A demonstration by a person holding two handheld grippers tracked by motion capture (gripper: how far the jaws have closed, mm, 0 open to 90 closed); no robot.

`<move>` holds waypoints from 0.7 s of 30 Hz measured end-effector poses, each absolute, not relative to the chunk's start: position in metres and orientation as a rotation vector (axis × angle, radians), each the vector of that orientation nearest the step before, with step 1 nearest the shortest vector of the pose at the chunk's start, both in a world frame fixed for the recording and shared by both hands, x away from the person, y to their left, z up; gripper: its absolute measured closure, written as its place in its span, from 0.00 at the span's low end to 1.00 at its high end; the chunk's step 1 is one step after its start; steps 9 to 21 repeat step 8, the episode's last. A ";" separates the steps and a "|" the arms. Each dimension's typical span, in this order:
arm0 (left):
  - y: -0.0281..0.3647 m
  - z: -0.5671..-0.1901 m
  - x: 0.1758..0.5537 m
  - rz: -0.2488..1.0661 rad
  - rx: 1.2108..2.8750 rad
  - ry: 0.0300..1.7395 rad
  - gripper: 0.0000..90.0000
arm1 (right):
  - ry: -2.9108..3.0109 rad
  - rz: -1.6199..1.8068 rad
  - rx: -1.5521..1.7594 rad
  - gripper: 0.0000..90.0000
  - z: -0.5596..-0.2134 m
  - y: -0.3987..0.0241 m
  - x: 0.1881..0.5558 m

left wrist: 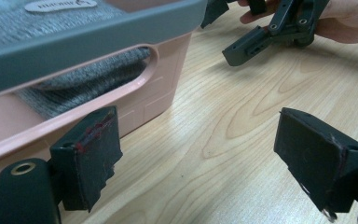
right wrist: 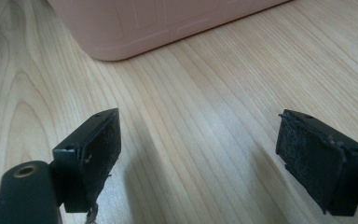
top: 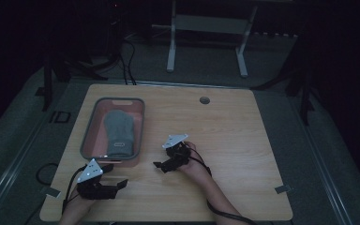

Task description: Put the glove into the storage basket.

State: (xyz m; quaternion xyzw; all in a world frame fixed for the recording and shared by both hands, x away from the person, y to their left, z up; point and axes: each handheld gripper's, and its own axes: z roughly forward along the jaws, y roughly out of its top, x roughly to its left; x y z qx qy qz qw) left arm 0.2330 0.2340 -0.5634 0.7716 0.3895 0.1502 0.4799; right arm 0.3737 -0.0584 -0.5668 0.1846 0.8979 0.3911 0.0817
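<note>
- A pink basket [top: 88, 149] with a grey rim sits on the left part of the wooden surface [top: 234, 131], and a grey knitted item [top: 118, 132] lies inside it.
- The left hand-held gripper [top: 115, 179] rests low on the surface just in front of the basket's near end, its jaws spread apart with nothing between them.
- In the left gripper view, the knit shows through the basket's handle slot [left wrist: 98, 70].
- The right hand-held gripper [top: 163, 157] sits near the middle of the surface, just right of the basket, jaws wide apart over bare wood.
- Beyond the surface stands a white frame [top: 206, 33] on the floor.
</note>
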 end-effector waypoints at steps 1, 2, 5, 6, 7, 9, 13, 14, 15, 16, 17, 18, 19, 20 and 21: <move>0.234 -0.564 0.233 0.363 1.884 0.950 0.17 | 2.680 1.179 0.555 0.15 -0.567 -0.059 0.374; 0.234 -0.564 0.233 0.363 1.884 0.950 0.17 | 2.680 1.179 0.555 0.15 -0.567 -0.059 0.374; 0.234 -0.564 0.233 0.371 1.882 0.938 0.17 | 2.670 1.189 0.556 0.16 -0.567 -0.059 0.374; 0.234 -0.564 0.233 0.371 1.882 0.938 0.17 | 2.669 1.183 0.549 0.15 -0.566 -0.058 0.374; 0.234 -0.564 0.232 0.372 1.880 0.936 0.17 | 2.669 1.183 0.549 0.15 -0.566 -0.058 0.374; 0.234 -0.564 0.232 0.368 1.877 0.935 0.17 | 2.669 1.183 0.550 0.16 -0.566 -0.058 0.374; 0.234 -0.564 0.232 0.368 1.877 0.935 0.17 | 2.669 1.183 0.550 0.16 -0.566 -0.058 0.374; 0.234 -0.564 0.232 0.368 1.877 0.935 0.17 | 2.669 1.183 0.550 0.16 -0.566 -0.058 0.374; 0.234 -0.564 0.232 0.368 1.877 0.935 0.17 | 2.669 1.183 0.550 0.16 -0.566 -0.058 0.374; 0.234 -0.564 0.232 0.368 1.877 0.935 0.17 | 2.669 1.183 0.550 0.16 -0.566 -0.058 0.374; 0.234 -0.564 0.232 0.368 1.877 0.935 0.17 | 2.669 1.183 0.550 0.16 -0.566 -0.058 0.374; 0.234 -0.564 0.232 0.368 1.877 0.935 0.17 | 2.669 1.183 0.550 0.16 -0.566 -0.058 0.374; 0.234 -0.564 0.232 0.368 1.877 0.935 0.17 | 2.669 1.183 0.550 0.16 -0.566 -0.058 0.374; 0.234 -0.564 0.232 0.368 1.877 0.935 0.17 | 2.669 1.183 0.550 0.16 -0.566 -0.058 0.374; 0.234 -0.564 0.232 0.368 1.877 0.935 0.17 | 2.669 1.183 0.550 0.16 -0.566 -0.058 0.374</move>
